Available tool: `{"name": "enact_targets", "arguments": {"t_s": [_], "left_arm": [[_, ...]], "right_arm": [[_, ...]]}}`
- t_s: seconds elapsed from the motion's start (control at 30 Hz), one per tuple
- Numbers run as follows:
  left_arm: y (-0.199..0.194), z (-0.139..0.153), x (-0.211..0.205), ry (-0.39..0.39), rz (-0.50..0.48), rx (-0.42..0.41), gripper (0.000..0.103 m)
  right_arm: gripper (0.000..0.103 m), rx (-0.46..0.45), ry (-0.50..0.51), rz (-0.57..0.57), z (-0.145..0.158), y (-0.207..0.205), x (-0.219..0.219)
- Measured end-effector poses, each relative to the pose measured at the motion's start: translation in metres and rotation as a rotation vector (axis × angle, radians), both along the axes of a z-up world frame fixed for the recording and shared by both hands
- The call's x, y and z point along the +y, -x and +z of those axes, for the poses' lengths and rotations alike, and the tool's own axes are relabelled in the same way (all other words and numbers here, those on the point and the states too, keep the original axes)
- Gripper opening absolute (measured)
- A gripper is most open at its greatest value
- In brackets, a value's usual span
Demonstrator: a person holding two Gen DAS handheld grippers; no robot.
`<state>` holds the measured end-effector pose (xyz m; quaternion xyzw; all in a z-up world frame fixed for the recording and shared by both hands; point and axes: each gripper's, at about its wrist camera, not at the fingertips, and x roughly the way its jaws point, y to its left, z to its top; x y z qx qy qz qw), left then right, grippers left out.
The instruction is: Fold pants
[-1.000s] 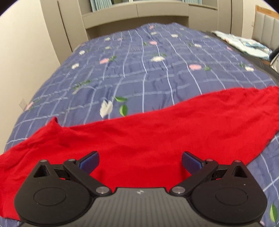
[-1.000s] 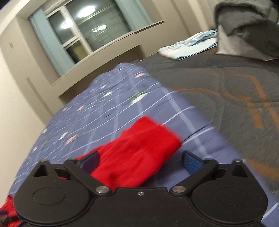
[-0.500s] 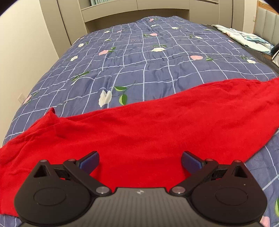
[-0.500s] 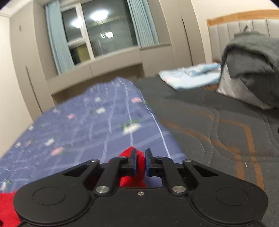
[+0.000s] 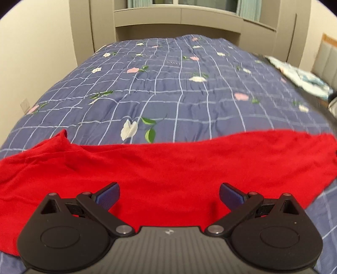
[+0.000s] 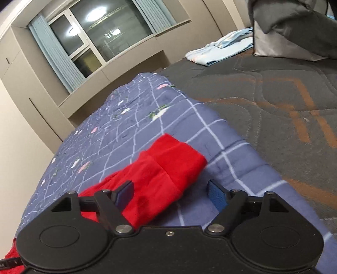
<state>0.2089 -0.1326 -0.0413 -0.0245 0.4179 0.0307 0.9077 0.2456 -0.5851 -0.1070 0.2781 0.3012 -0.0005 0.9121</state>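
Observation:
The red pants lie spread across the blue checked floral quilt, reaching from left to right in the left wrist view. My left gripper is open and empty, just above the pants' near edge. In the right wrist view one end of the pants lies on the quilt, with a cuff band at its tip. My right gripper is open and empty, with that end lying between and ahead of its fingers.
A dark grey quilted cover with orange lines lies right of the floral quilt. Folded light blue cloth and a grey bundle sit at the far right. A wall runs along the left, cabinets at the back.
My right gripper was shut on the pants' end half a second ago; now it is open and the end lies on the quilt. The left gripper stayed open and shifted slightly.

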Motion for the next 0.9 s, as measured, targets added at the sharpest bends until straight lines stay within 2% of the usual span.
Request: {"name": "enact_targets", "arguments": {"t_s": [0.03, 0.07, 0.1, 0.13, 0.17, 0.27, 0.4, 0.53, 0.57, 0.7, 0.77, 0.9], "left_arm": [[0.0, 0.002, 0.001, 0.014, 0.003, -0.005, 0.102], [0.0, 0.004, 0.001, 0.022, 0.002, -0.008, 0.102], [0.001, 0.006, 0.002, 0.03, -0.001, -0.012, 0.102], [0.002, 0.008, 0.002, 0.034, -0.001, -0.017, 0.102], [0.004, 0.01, 0.003, 0.039, -0.002, -0.024, 0.102], [0.006, 0.015, 0.007, 0.052, 0.003, -0.036, 0.102], [0.006, 0.019, 0.015, 0.1, 0.023, -0.027, 0.102], [0.007, 0.026, 0.026, 0.182, 0.035, -0.03, 0.102], [0.007, 0.028, 0.031, 0.22, 0.027, -0.03, 0.102], [0.009, 0.036, 0.056, 0.488, 0.0, -0.065, 0.102], [0.011, 0.038, 0.067, 0.588, -0.008, -0.084, 0.102], [0.018, 0.037, 0.085, 0.703, -0.01, -0.124, 0.102]], "right_arm": [[0.078, -0.007, -0.022, 0.003, 0.0, -0.003, 0.0], [0.073, -0.011, -0.046, 0.002, -0.001, -0.006, -0.001], [0.058, -0.013, -0.061, -0.006, -0.002, -0.008, -0.002], [0.048, -0.009, -0.065, -0.02, -0.002, -0.01, -0.003], [0.029, 0.0, -0.068, -0.036, -0.002, -0.011, -0.005], [0.02, -0.005, -0.063, -0.053, 0.003, -0.01, -0.002], [0.019, -0.067, 0.059, -0.009, 0.034, -0.003, 0.022], [0.019, -0.142, 0.2, 0.05, 0.077, 0.001, 0.054], [0.019, -0.166, 0.237, 0.076, 0.089, 0.004, 0.066], [0.019, -0.234, 0.311, 0.185, 0.127, 0.013, 0.117], [0.019, -0.261, 0.358, 0.254, 0.139, 0.019, 0.149], [0.019, -0.273, 0.397, 0.37, 0.147, 0.032, 0.211]]}}
